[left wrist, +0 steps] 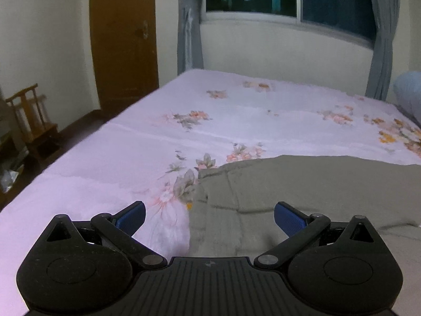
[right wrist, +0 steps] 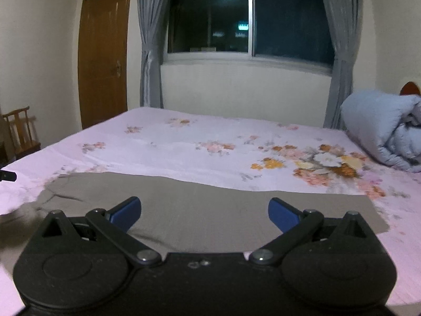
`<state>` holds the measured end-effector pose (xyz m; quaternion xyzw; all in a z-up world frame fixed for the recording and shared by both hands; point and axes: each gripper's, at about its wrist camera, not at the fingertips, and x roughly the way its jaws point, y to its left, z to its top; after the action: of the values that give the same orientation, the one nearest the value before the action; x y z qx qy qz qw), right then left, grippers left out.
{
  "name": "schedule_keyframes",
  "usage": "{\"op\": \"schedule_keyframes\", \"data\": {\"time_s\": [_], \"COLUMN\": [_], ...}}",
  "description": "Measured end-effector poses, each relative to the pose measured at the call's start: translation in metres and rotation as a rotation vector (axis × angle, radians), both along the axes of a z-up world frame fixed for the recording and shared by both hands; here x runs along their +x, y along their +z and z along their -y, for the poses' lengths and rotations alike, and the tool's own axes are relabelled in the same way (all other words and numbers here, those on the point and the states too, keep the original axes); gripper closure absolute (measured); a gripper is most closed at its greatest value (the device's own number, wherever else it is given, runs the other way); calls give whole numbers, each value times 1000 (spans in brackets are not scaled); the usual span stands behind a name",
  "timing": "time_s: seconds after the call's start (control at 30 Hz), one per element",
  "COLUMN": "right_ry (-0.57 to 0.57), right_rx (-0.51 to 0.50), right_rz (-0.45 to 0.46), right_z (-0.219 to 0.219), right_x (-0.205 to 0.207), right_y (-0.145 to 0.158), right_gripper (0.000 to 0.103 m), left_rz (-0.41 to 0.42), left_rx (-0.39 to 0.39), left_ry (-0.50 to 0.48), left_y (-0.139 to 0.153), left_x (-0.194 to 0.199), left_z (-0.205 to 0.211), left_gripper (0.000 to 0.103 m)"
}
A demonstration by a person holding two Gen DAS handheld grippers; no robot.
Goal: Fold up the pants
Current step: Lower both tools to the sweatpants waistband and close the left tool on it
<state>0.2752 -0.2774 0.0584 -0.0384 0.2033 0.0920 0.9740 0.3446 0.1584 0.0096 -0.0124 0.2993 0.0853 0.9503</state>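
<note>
Grey-green pants [left wrist: 302, 184] lie flat on the pink flowered bed sheet [left wrist: 131, 144], running left to right along the near edge. In the left wrist view my left gripper [left wrist: 209, 217] is open and empty, over the pants' wrinkled left end. In the right wrist view the pants [right wrist: 197, 200] stretch across the sheet [right wrist: 184, 142], with a straight right end. My right gripper [right wrist: 204, 212] is open and empty above their right half. Its blue fingertips [right wrist: 126, 212] hold nothing.
A rolled pale blue duvet [right wrist: 381, 129] lies at the bed's right end. A wooden chair [left wrist: 31, 121] stands on the floor left of the bed, by a brown door [left wrist: 123, 39]. A curtained window [right wrist: 250, 18] is beyond the bed.
</note>
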Motion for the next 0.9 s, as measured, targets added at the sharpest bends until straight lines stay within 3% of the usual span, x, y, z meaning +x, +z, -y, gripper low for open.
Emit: {"op": "schedule_keyframes", "data": {"time_s": [0.2,0.33,0.57,0.6,0.63,0.73,0.9], "right_ry": [0,15,23,26,32,52,86], "right_rx": [-12,-19,-55,-53,-47,-52,-78], "right_rz": [-32,-54,-115,-120,-121,-120,-160], "right_z": [-12,-21,-33,-34,-34,-33,-27], "right_x": [70,111,166,169,170,173,191], "right_y": [-19,-34,-57,-58,-58,-57,-65], "right_gripper": [6,6,6,6,6,6,8], "left_rz": [-89,-190,-226,-237,-235,-218,-135], "left_rx": [-104,-115,-218,-217,-216,-224,-309], "left_ry": [26,32,-21,-44,-69,-76,-69], "left_y": [-43,-76,-93,-93,-92,-86,-68], "left_x": [87,133,168,171,172,173,162], "left_z": [-28,-39,-44,-40,-36,-32,-40], "left_gripper": [1,16,16,19,41,64,76]}}
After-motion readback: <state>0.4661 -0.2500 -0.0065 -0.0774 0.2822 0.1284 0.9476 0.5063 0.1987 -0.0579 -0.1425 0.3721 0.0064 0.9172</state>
